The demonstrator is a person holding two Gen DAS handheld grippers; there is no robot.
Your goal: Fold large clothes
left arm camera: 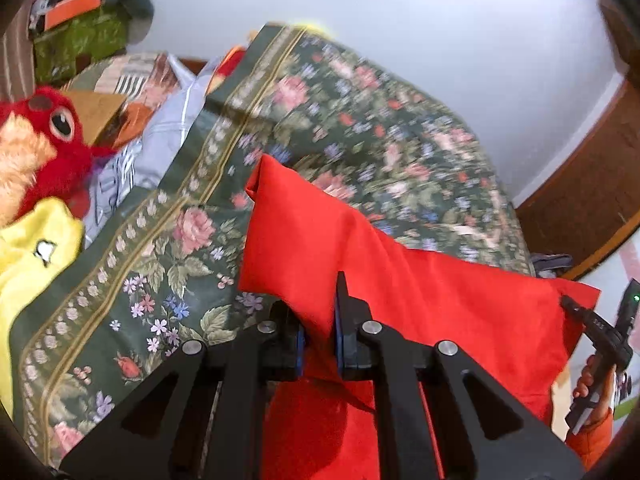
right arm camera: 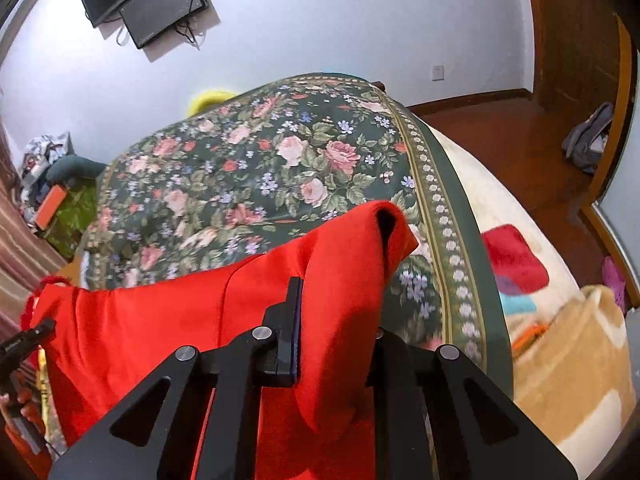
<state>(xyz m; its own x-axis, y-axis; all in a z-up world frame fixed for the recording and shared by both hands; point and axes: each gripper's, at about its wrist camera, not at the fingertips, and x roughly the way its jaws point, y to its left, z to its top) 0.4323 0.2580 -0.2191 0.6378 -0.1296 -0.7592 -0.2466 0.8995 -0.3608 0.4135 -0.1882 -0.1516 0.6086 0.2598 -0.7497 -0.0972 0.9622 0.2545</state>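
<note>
Left gripper (left arm camera: 320,336): it pinched the red garment (left arm camera: 360,260).
Right gripper (right arm camera: 336,332): it pinched the other end.
Garment: it hung above the flowery bedspread (right arm camera: 240,168).
Tip: keep both ends level and tight.

The right hand-held gripper (right arm camera: 336,332) clamps a red garment (right arm camera: 168,328) above the floral bedspread (right arm camera: 256,176).

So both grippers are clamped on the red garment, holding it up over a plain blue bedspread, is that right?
Not quite. The bedspread is not plain blue: it is dark green with a floral print, as the right wrist view shows clearly. The rest holds: the left gripper and the right gripper are each clamped on the red garment, holding it up over the bed.
</note>
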